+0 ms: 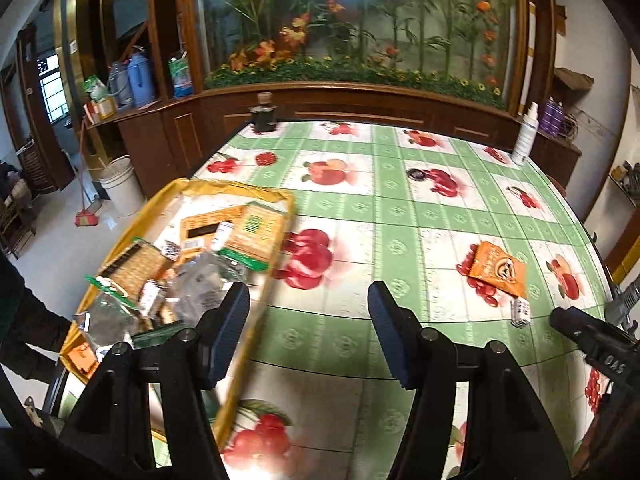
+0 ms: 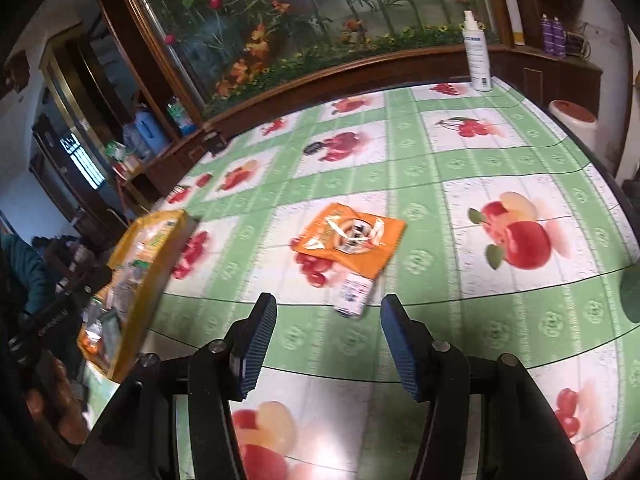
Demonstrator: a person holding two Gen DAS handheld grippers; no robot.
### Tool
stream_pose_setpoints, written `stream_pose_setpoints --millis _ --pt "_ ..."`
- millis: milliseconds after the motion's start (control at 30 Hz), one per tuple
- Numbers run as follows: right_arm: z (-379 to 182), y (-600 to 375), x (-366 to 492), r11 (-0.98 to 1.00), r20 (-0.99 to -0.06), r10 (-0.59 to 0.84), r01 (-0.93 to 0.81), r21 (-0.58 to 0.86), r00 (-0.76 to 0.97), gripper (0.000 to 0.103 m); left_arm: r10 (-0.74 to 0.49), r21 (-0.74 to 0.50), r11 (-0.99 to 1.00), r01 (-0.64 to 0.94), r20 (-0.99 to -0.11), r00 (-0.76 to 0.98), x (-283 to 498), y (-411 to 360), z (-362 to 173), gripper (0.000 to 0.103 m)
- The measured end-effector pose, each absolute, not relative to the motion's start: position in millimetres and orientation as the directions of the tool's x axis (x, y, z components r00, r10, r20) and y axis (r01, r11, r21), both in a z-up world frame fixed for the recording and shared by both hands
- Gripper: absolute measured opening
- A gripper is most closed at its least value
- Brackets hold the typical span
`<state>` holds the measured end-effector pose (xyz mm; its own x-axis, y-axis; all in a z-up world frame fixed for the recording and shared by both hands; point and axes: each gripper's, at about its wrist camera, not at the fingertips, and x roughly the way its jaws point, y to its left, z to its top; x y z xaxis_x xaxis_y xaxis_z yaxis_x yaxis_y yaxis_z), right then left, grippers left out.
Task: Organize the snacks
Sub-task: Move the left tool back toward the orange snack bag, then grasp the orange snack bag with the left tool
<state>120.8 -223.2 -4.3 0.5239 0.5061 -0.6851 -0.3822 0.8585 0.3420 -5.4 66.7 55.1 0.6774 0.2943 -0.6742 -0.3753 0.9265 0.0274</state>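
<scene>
A yellow tray (image 1: pixel 276 195) at the table's left holds several snack packets (image 1: pixel 224 240); it also shows in the right wrist view (image 2: pixel 160 276). An orange snack packet (image 2: pixel 348 240) lies flat on the table with a small white packet (image 2: pixel 354 294) touching its near edge; both show in the left wrist view, orange (image 1: pixel 498 268) and white (image 1: pixel 521 311). My left gripper (image 1: pixel 308 308) is open and empty, just right of the tray's near corner. My right gripper (image 2: pixel 328 320) is open and empty, just short of the white packet.
The table (image 2: pixel 500 152) has a green and white fruit-print cloth. A white spray bottle (image 2: pixel 476 52) stands at the far right edge, a dark jar (image 1: pixel 263 114) at the far left edge. A small dark ring (image 1: pixel 417 174) lies mid-table. The right gripper's body (image 1: pixel 592 340) shows at the right.
</scene>
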Motion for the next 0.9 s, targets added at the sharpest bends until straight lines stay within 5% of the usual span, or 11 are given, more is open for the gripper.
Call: stream_pose_setpoints --millis 300,433,600,800,900 --pt "-34.3 -187.1 137.2 0.904 -0.782 0.362 -0.397 0.160 0.508 0.050 0.181 0.013 0.969 -0.247 -0.716 0.674 32.1 27.8 42.8 0.060" --pt "-45.5 -180.2 147.5 0.911 -0.806 0.300 -0.404 0.083 0.510 0.020 0.127 -0.003 0.982 -0.187 -0.724 0.678 56.1 6.8 41.8 0.060" --pt "-39.3 -211.7 153.6 0.918 -0.780 0.343 -0.362 0.161 0.524 0.020 0.051 -0.005 0.997 -0.080 -0.727 0.685 91.1 -24.7 36.0 0.060" --pt "-28.3 -253.2 153.3 0.909 -0.744 0.404 -0.327 0.260 0.532 0.020 -0.019 0.175 0.962 0.209 -0.722 0.691 128.7 -60.1 23.3 0.060" --pt "-30.4 -267.6 153.3 0.903 -0.739 0.424 -0.308 0.299 0.524 0.020 -0.138 0.165 0.910 0.381 -0.745 0.653 136.7 -62.8 19.1 0.060"
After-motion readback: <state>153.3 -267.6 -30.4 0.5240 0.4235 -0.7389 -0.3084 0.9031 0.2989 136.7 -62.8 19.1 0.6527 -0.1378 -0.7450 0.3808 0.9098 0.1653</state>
